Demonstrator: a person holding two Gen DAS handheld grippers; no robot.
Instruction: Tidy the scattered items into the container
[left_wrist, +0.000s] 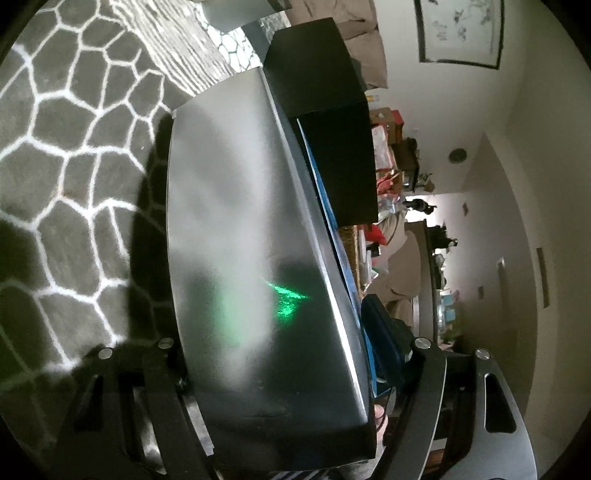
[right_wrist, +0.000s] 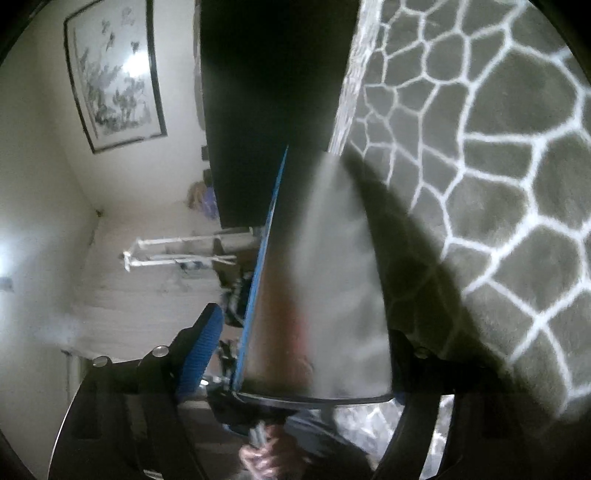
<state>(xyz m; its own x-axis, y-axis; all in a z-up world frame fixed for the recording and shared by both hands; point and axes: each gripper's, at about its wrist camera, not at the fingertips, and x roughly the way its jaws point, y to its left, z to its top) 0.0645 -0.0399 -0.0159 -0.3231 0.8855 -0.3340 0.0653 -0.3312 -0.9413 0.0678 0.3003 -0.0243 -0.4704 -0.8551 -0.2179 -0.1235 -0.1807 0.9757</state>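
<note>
Evidently, in the left wrist view the left gripper (left_wrist: 273, 339) has its fingers (left_wrist: 384, 332) seemingly clamped across a flat dark case (left_wrist: 240, 203), held on edge above the carpet (left_wrist: 74, 147) and just short of the black box (left_wrist: 325, 92), probably the container. In the right wrist view the right gripper (right_wrist: 306, 350) straddles the case's other end for support, one finger clear of its blue edge.
</note>
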